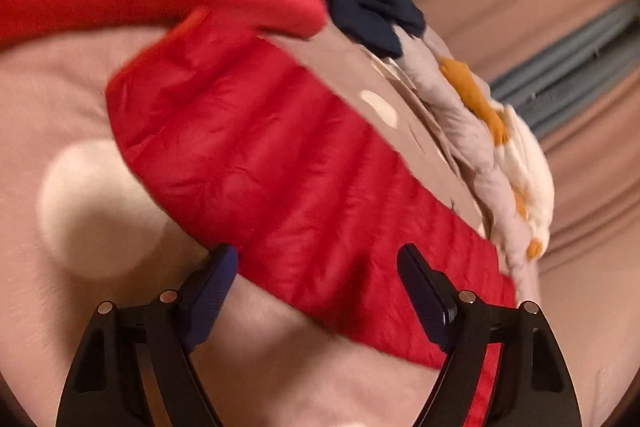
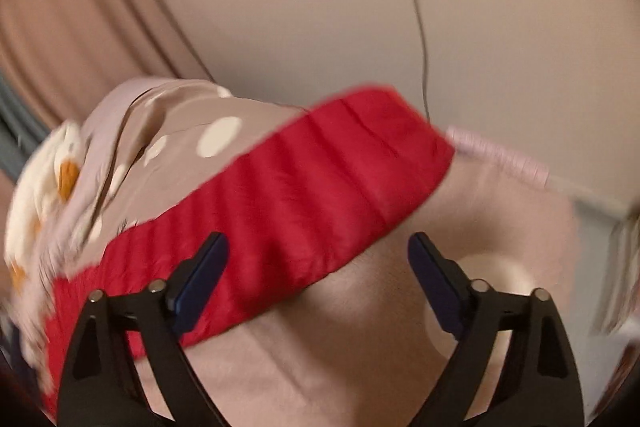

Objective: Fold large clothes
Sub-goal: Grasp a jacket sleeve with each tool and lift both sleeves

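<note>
Approaching well means lowering both grippers, left gripper (image 1: 318, 259) and right gripper (image 2: 318, 247), jaws wide and empty, onto the red quilted jacket (image 1: 280, 163) lying on the spotted bedcover (image 1: 92, 203), pinching its near hem evenly.

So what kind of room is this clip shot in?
Probably a bedroom: the red quilted jacket lies on a pink bedspread with white dots, a rumpled duvet with orange-and-white flower shapes is bunched beside it, and pinkish curtains hang behind.
</note>
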### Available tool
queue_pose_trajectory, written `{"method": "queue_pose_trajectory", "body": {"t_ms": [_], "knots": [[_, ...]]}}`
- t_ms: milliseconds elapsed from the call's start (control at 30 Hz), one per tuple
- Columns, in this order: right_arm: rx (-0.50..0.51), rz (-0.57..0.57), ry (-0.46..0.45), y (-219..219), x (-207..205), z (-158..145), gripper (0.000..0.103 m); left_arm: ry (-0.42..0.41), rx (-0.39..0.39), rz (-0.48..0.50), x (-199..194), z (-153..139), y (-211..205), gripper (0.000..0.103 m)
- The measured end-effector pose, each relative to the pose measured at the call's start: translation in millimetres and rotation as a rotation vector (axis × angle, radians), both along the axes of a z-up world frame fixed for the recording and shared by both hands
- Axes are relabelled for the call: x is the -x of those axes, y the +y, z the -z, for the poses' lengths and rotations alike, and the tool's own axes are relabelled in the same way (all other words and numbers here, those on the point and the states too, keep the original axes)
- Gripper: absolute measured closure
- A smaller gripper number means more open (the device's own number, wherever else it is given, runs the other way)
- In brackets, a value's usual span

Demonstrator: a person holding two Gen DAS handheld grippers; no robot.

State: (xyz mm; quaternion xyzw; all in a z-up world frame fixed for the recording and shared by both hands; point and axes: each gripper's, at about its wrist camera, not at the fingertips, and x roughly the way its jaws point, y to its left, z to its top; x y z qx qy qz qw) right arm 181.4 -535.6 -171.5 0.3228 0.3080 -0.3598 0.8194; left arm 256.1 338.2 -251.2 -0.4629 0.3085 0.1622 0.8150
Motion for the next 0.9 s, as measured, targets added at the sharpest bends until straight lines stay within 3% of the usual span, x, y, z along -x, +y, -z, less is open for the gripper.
{"method": "queue_pose_trajectory", "body": {"t_ms": [100,200,333,400,467,533,700,733,767,800,833,900], "knots": [[0.028,0.026,-0.059,10,-3,9,0.013,-0.062,-0.013,0.020,-8,-2,2,0.021],[0.049,0.032,-0.091,21,-6,8,0.013,-0.036,-0.006,0.014,-11,-4,4,0.021],[-0.038,0.039,-0.206,18,1,10,0.013,-0.075,0.024,-0.049,17,-3,0,0.019],[-0.056,0.023,-0.211,20,4,8,0.013,-0.090,0.017,-0.055,24,-3,-4,0.015],[-0.083,0.007,-0.231,21,7,7,0.013,-0.105,-0.001,-0.001,12,-2,-3,0.004],[-0.119,-0.002,-0.268,19,12,9,0.013,-0.102,0.009,0.013,-9,-1,0,0.004],[-0.158,-0.043,-0.325,15,2,16,0.013,-0.170,0.130,0.019,-51,6,25,0.005],[-0.152,-0.044,-0.325,16,-3,19,0.020,-0.159,0.135,0.016,-56,6,27,0.020],[-0.150,-0.036,-0.318,15,-8,22,0.040,-0.134,0.131,-0.010,-60,7,29,0.053],[-0.161,-0.017,-0.299,13,-11,27,0.056,-0.090,0.133,-0.043,-62,12,31,0.069],[-0.185,-0.001,-0.281,10,-13,33,0.086,-0.046,0.144,-0.081,-64,19,33,0.085],[-0.201,0.001,-0.294,6,-13,38,0.093,-0.072,0.146,-0.126,-55,23,34,0.091]]}}
